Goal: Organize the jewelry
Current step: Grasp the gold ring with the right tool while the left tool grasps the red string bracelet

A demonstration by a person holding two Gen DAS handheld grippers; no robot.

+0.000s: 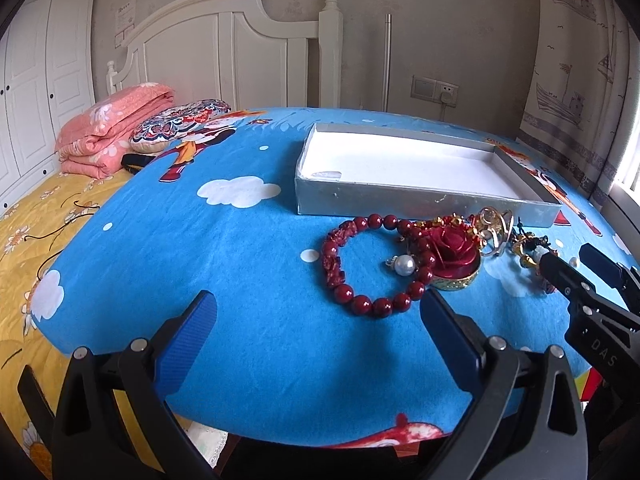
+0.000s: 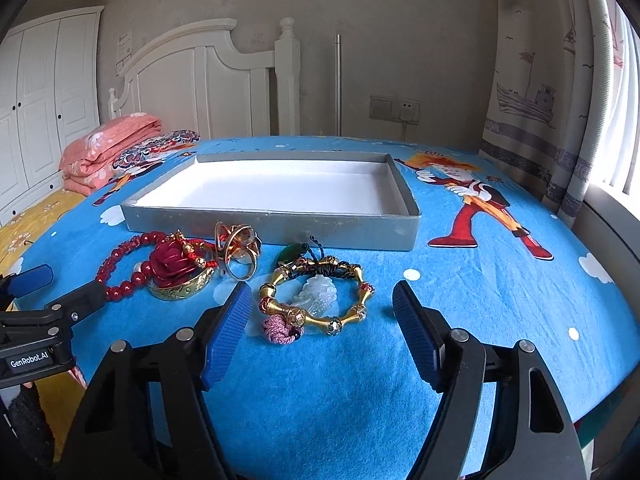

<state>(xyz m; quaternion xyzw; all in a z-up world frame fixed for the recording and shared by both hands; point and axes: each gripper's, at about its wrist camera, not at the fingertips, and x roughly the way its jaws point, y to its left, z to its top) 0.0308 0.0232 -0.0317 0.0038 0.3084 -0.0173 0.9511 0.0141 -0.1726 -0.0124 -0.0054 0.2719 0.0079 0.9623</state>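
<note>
Both grippers hang spread wide with nothing between their blue pads: my left gripper (image 1: 316, 316) sits low over the blue cartoon cloth (image 1: 240, 240), my right gripper (image 2: 320, 306) just short of the jewelry. I see the cloth covering a table beside a bed with a folded pink quilt (image 1: 108, 136). On the cloth lies the shallow grey box (image 2: 276, 228), white inside, holding nothing I can make out. Just in front of its near wall the jewelry sits in a loose cluster. The red bead bracelet (image 1: 360, 300) lies furthest left, touching the red rose ornament (image 2: 174, 266) on its gold base. A gold ring piece (image 2: 236, 256) stands beside the rose. The gold bangle (image 2: 320, 300) rings a pale carved pendant (image 2: 316, 294), with a pink knotted cord (image 2: 280, 330) at its near edge. A pearl (image 1: 404, 266) rests inside the red bracelet.
</note>
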